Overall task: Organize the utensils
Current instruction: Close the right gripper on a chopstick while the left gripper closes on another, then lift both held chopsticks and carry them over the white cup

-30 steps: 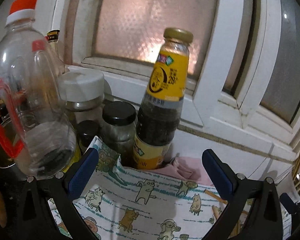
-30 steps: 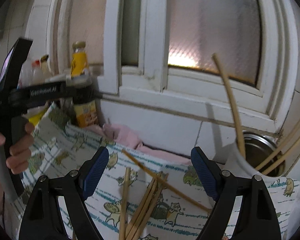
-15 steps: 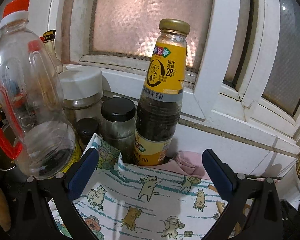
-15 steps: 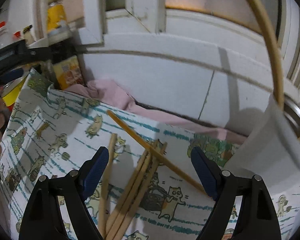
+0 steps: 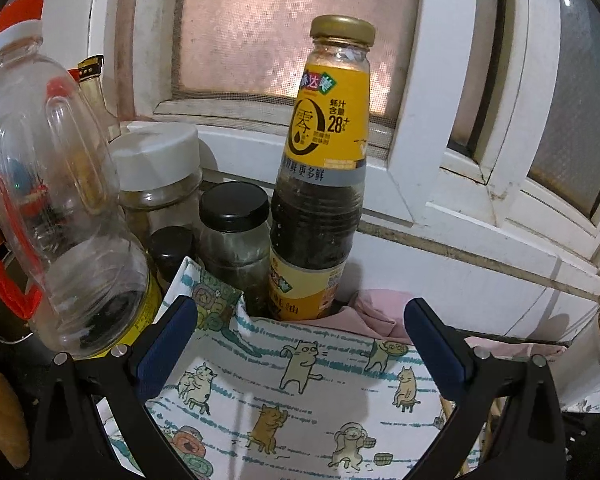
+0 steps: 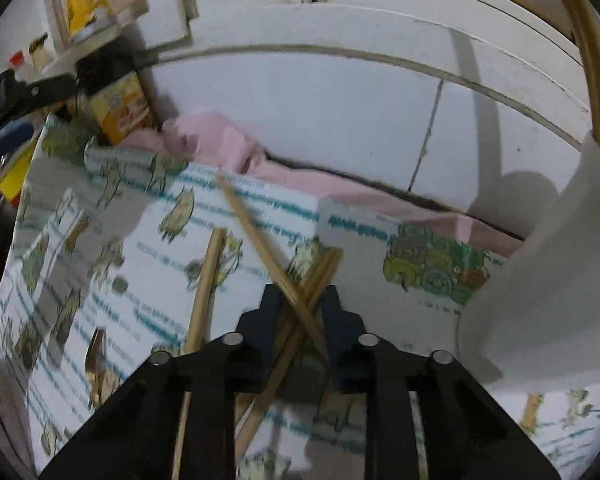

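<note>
1. Right tongs (image 6: pixel 298 300): the jaws have just been closing and now clamp a crossed bundle of thin brown wooden chopsticks (image 6: pixel 300 292), which lies on the white cartoon-cat printed cloth (image 6: pixel 100 240) over the counter.
2. One long chopstick (image 6: pixel 256 236) from the clamped bundle runs up-left, its tip near the cloth's far edge. A separate loose chopstick (image 6: pixel 204 280) lies just left of the tongs, outside the grip.
3. Far edge of the cloth meets a rumpled pink cloth (image 6: pixel 220 140) pressed against the white tiled wall (image 6: pixel 320 112).
4. Right side: a white cylindrical holder (image 6: pixel 540 300) stands close to the tongs, with a pale wooden stick (image 6: pixel 596 60) rising from it (little room on this side).
5. Left tongs (image 5: pixel 300 340): jaws wide apart, nothing between them, hovering over the cat cloth's near-left part.
6. Beyond them, at the cloth's far-left corner: a yellow-labelled dark sauce bottle with a gold cap (image 5: pixel 324 168), a black-lidded glass jar (image 5: pixel 234 236), a white-lidded jar (image 5: pixel 158 168) and a clear plastic oil bottle with a red handle (image 5: pixel 48 200), packed tight together.
7. Open cloth lies between the two tongs.
</note>
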